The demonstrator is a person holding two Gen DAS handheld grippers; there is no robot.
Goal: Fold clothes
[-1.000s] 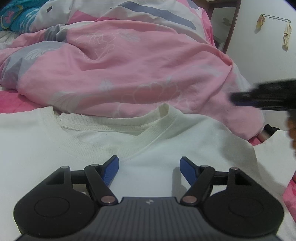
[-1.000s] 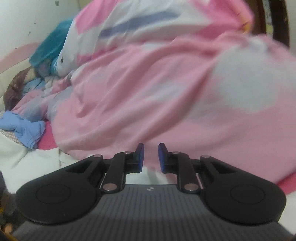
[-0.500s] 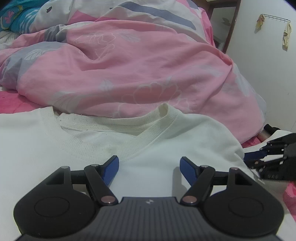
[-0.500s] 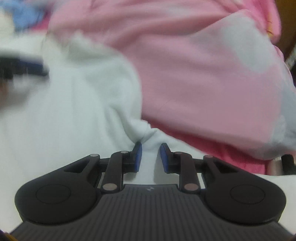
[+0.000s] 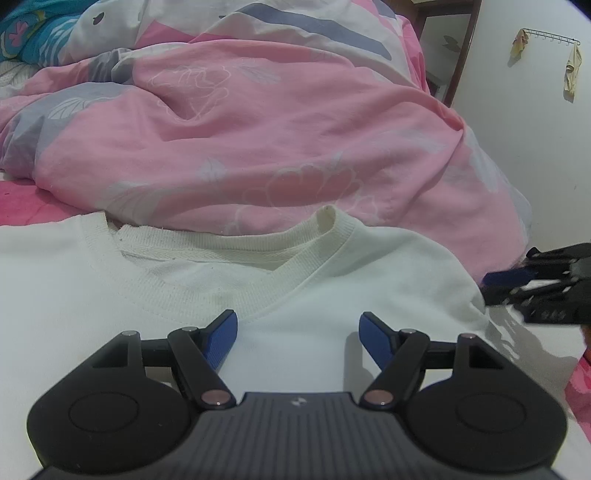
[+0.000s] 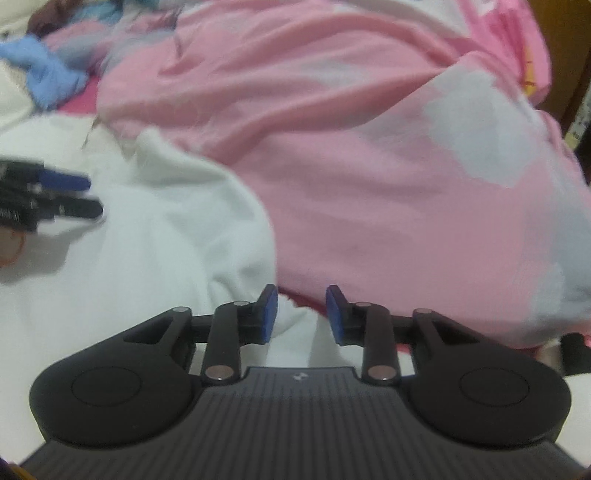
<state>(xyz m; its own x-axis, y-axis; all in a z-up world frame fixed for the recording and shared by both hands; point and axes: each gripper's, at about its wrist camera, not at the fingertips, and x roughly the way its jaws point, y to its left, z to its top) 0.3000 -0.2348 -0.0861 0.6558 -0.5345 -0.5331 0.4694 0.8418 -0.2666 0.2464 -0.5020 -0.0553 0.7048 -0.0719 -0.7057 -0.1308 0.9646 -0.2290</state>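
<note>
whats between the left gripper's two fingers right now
Only flat white sweatshirt fabric just below its ribbed collar; the left gripper is open over it, seen in the left wrist view.

A bed [image 5: 22,206] with a bright pink sheet fills most of the room in view. A crumpled pink duvet [image 5: 280,140] with grey leaf and flower prints is heaped across it, and a teal patterned pillow [image 5: 33,33] lies at the far left. To the right stands a plain white wall [image 5: 535,155] carrying a thin hook rail [image 5: 550,37] with two pale cloths hanging from it. A dark wooden frame [image 5: 463,51] rises beside the wall. A light blue cloth [image 6: 44,70] lies crumpled on the bed. The light is soft and even.
</note>
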